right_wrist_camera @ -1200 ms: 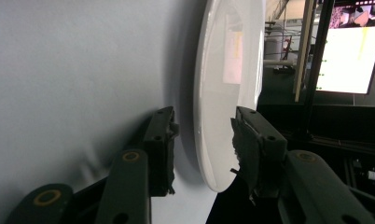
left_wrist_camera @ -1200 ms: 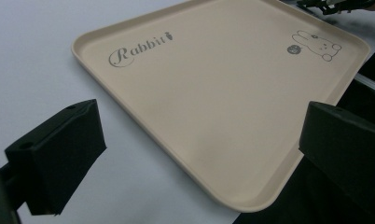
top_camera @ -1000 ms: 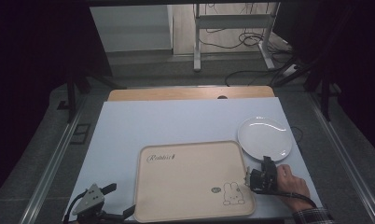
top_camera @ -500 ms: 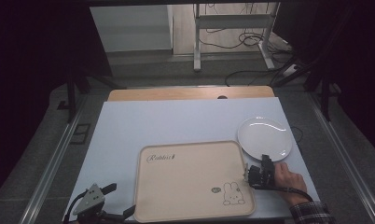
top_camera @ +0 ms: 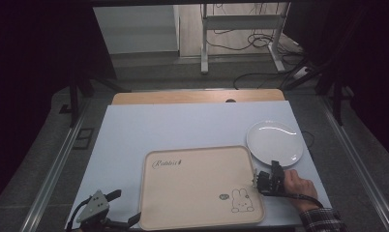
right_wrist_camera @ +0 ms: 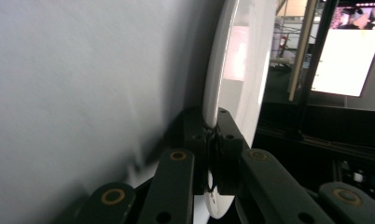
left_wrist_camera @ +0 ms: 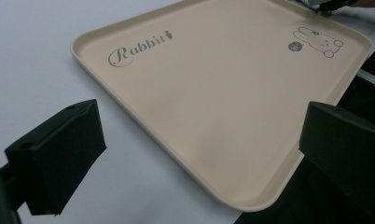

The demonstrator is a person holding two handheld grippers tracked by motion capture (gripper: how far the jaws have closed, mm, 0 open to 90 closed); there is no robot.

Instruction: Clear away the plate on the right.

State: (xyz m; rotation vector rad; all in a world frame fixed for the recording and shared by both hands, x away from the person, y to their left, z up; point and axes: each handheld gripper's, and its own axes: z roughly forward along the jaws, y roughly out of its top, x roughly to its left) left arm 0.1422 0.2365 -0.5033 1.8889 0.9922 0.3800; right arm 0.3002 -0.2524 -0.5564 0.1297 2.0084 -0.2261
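Beige plastic tray [top_camera: 197,188]: rectangular, rounded corners, raised lip; lies flat in the lower centre of the high view on a pale blue-white table [top_camera: 183,125]. Script lettering at its upper left corner, a small rabbit drawing [top_camera: 241,200] at its lower right. Nothing lies in it.

White plate [top_camera: 275,142]: round, glossy, at the right of the high view, just beside the tray's upper right corner.

Right gripper [top_camera: 272,171]: held in a hand [top_camera: 299,186] with a checked sleeve, lower right of the high view, reaching to the plate's near rim. In the right gripper view its jaws are closed on the plate's edge [right_wrist_camera: 218,84], one jaw on each face of the rim.

Left gripper [top_camera: 122,208]: lower left of the high view, at the tray's lower left corner. In the left gripper view its jaws stand wide apart and hold nothing, with the tray's near corner [left_wrist_camera: 251,200] lying between them.

Wooden board [top_camera: 197,96]: along the table's far edge.
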